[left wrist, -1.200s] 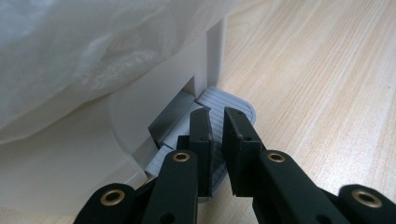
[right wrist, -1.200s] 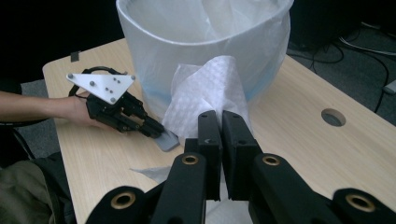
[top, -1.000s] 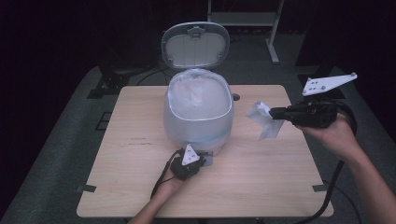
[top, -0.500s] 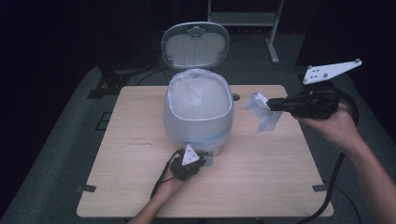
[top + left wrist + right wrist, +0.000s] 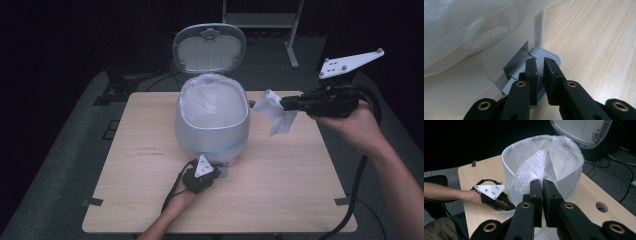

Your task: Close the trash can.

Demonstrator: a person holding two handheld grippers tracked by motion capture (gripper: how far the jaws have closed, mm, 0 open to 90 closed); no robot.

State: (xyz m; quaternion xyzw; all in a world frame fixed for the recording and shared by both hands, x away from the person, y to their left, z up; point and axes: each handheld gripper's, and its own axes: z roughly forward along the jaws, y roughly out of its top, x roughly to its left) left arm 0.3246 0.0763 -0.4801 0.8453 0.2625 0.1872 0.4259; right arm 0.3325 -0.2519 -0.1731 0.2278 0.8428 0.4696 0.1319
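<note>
My right gripper (image 5: 286, 103) holds a white paper towel (image 5: 274, 111) pinched in closed jaws, in the air just right of the lined bin (image 5: 212, 122); it hangs lengthwise downward. My left gripper (image 5: 210, 169), jaws nearly shut, presses the bin's grey pedal (image 5: 544, 62). Lid (image 5: 209, 48) upright. Pale wooden worktop (image 5: 280, 185), dark room.

So the right claw (image 5: 542, 185) has its two black jaws pinched shut on a crumpled white tissue (image 5: 534, 170) that sticks up just past the tips. Right behind that is the white bin (image 5: 570, 182) with its clear plastic liner (image 5: 574, 152) and its lid (image 5: 584, 131) flipped up. Off to the claw's left, the other claw (image 5: 507, 206) sits low on the table (image 5: 469, 173) at the bin's base.
</note>
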